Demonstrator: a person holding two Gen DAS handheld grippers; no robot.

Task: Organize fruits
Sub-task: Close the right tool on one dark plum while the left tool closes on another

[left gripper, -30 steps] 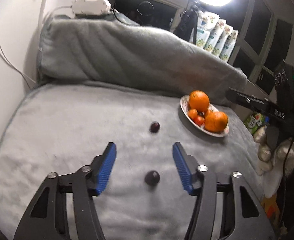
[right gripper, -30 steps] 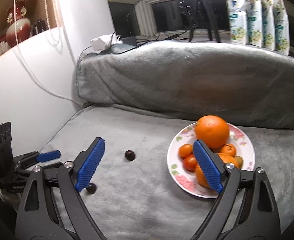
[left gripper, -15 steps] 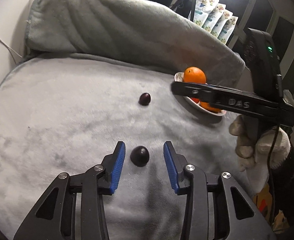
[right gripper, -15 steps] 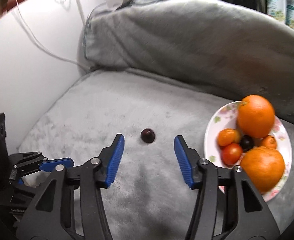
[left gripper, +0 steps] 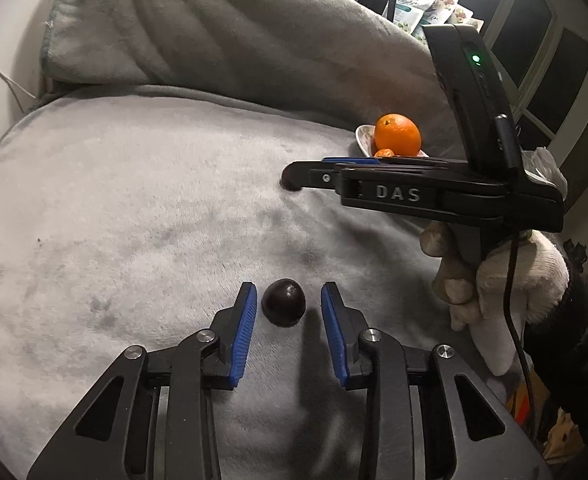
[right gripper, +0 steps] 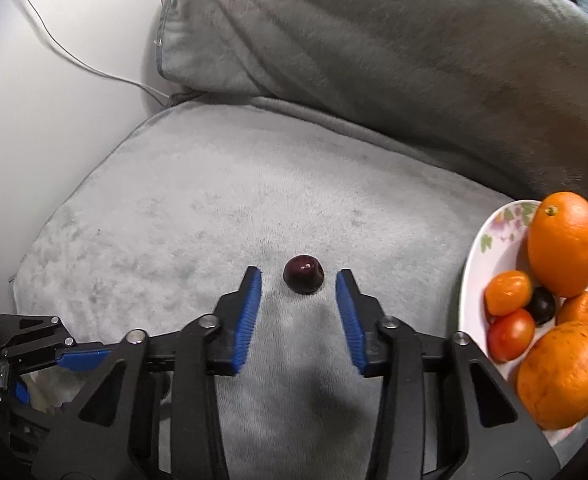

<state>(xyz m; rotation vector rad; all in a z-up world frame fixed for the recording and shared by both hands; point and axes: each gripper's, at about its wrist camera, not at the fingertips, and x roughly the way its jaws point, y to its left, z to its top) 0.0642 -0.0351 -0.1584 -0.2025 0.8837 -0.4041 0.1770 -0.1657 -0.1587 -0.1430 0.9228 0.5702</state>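
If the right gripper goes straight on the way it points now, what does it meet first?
Most likely the small dark round fruit, lying on the grey fleece blanket between the closing, not yet touching jaws of the right gripper.

blanket (right gripper: 254, 208) grey | plums (left gripper: 283, 307) dark purple | plate (right gripper: 490, 240) white, floral | oranges (right gripper: 566, 244) orange

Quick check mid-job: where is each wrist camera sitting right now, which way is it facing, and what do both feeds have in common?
Left wrist: on the left gripper, angled down at the grey blanket; its jaws are closing around a dark fruit, pads not yet touching. The right gripper and gloved hand cross the right side.
Right wrist: on the right gripper, angled down at another dark fruit, jaws closing around it, gaps visible. The left gripper shows at lower left.
Shared: blanket, plate, large orange, and each view shows the other gripper.
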